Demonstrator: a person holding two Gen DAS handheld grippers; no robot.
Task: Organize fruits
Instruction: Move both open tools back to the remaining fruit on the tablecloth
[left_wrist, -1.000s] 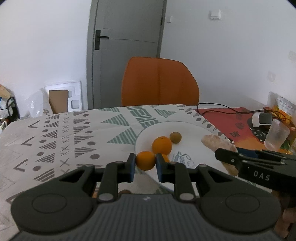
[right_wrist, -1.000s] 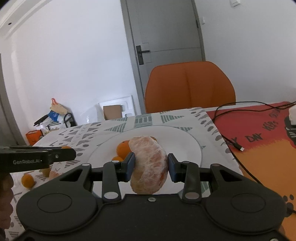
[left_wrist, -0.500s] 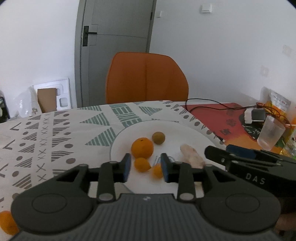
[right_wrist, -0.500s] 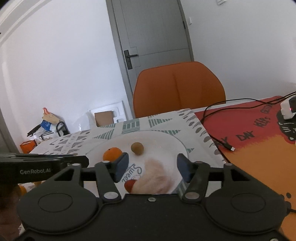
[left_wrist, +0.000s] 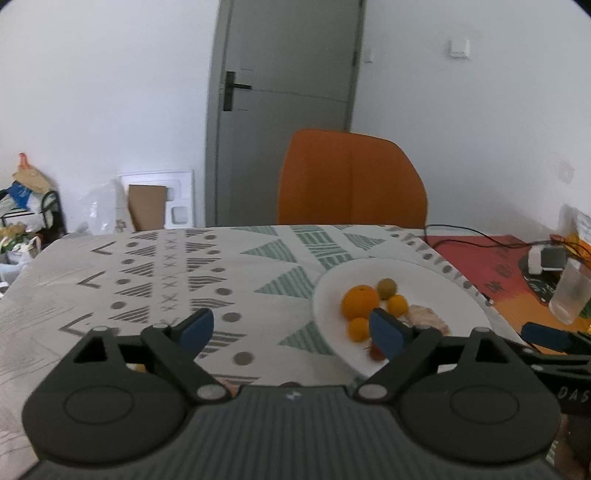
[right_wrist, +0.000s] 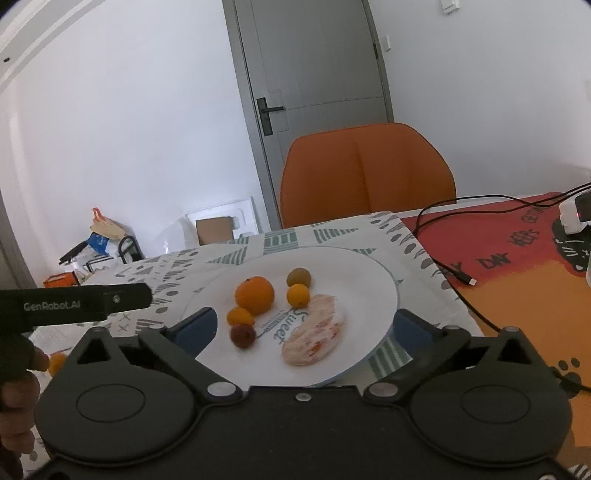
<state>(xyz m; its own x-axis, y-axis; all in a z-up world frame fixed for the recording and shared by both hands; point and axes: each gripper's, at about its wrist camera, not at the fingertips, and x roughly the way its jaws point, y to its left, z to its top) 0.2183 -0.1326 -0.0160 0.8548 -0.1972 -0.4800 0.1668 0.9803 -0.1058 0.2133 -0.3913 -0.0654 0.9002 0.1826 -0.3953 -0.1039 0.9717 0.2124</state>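
Both claws stand wide open with nothing between their pads, and both have just been opening. The right claw (right_wrist: 301, 328) has let go of the peeled fruit (right_wrist: 314, 335), which now lies on the white plate (right_wrist: 373, 280). The left claw (left_wrist: 291, 328) has nothing in it either.

The step in hand looks like the release and pull-back after a drop-off. To do it well, I would draw each claw straight back toward the near edge of the bench (left_wrist: 110, 280) with the pads kept wide, so no pad clips a round fruit and sets it rolling off the plate. Then go for what is left outside: a small orange fruit (right_wrist: 57, 362) lies on the bench at the near left, off the plate.

On the plate, in the right wrist view, the peeled fruit lies just beyond the claw and between its two pads, nearer the right one. The big orange (right_wrist: 255, 294) sits further off to the left, with two small orange fruits (right_wrist: 240, 316) beside it, a dark red fruit (right_wrist: 243, 335) nearest the left pad and a greenish-brown one (right_wrist: 299, 276) at the far side. From the left wrist view the plate lies to the right — its fruits cluster around the right pad.
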